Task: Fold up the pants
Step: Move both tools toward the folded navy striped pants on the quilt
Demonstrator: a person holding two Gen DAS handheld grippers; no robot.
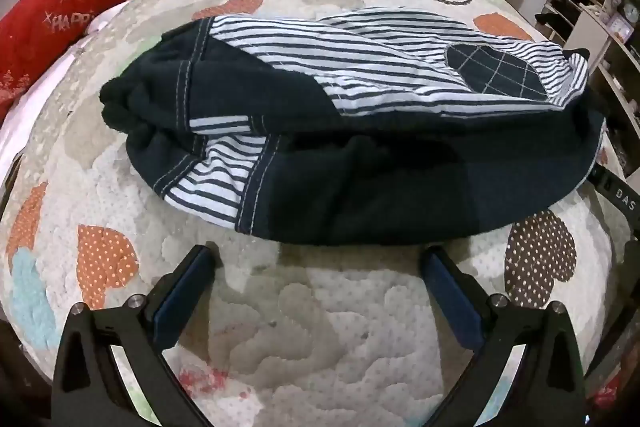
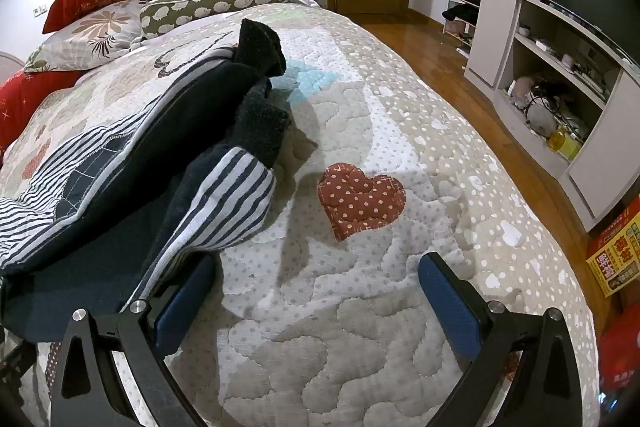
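Observation:
The pants [image 1: 340, 131] are dark navy with white-striped panels and a checked heart patch. They lie folded lengthwise across the quilted bed [image 1: 320, 327], one leg over the other. My left gripper [image 1: 318, 259] is open and empty, just in front of the near edge of the pants. In the right wrist view the pants [image 2: 132, 163] fill the left side, their dark cuffs pointing toward the pillows. My right gripper [image 2: 318, 267] is open and empty; its left finger [image 2: 188, 291] lies under or against the striped hem, and I cannot tell which.
Red, floral and olive spotted pillows [image 2: 216, 3] lie at the head of the bed. The bed's right edge drops to a wooden floor [image 2: 452, 67]. White shelving [image 2: 560, 75] with clutter lines the right wall. The other gripper's black body [image 1: 616, 195] shows at the right of the left wrist view.

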